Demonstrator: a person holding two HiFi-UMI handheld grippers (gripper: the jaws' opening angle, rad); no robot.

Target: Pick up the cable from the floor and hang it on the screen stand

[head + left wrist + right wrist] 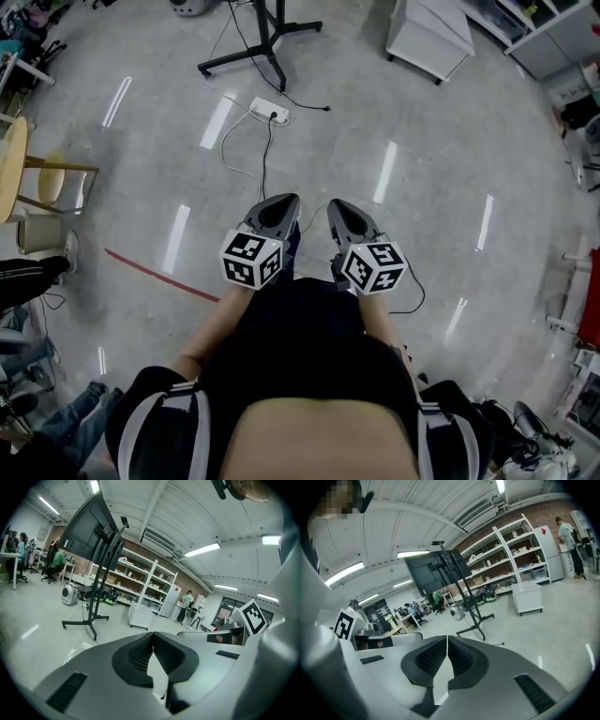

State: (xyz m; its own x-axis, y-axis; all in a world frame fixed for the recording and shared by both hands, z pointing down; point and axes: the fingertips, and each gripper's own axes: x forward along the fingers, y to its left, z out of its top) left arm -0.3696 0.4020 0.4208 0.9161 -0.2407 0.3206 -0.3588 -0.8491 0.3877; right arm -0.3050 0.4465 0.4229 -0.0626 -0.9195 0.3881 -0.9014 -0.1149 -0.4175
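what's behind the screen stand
Behind the screen stand are white shelving and a low white cabinet. The tilted screen covers whatever lies behind the stand's upper part.

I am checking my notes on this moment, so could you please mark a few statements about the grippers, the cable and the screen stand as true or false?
1. The left gripper and the right gripper are both shut and empty. True.
2. The cable is lifted off the floor. False: it lies on the floor, running from the power strip.
3. The power strip is white. True.
4. The screen stand stands on a table. False: its base rests on the floor.
5. A red line crosses the floor on the left gripper's side. True.
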